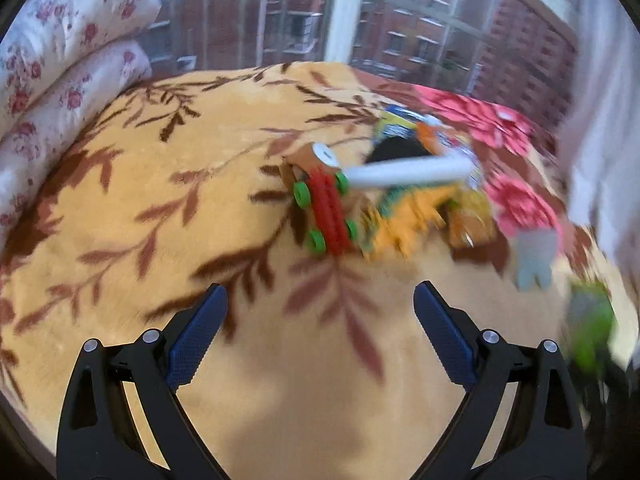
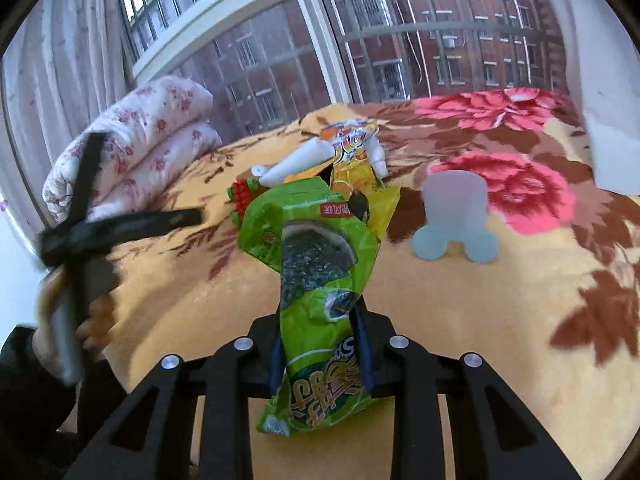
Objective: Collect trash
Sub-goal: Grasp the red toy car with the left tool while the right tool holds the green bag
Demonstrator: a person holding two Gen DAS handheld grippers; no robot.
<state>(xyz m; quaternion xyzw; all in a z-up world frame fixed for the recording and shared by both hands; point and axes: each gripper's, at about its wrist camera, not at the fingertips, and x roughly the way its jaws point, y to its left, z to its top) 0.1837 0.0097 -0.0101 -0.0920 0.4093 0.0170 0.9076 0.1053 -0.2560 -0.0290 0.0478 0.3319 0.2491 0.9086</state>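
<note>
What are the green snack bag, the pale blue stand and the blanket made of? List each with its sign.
Green snack bag: thin glossy plastic film, probably; it crinkles and catches light where the right gripper pinches it.
Pale blue stand: matte, slightly translucent, smooth; likely soft plastic or silicone, hard to say which.
Blanket: plush fleece-like fabric; fuzzy, soft-edged print.

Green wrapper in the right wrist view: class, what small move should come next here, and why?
Probably lift the green wrapper clear of the blanket and carry it off to wherever trash goes; no bin shows. The right gripper is shut on it, so the grasp looks done. The left gripper is open with nothing between its fingers, facing more wrappers beside a toy car.
</note>
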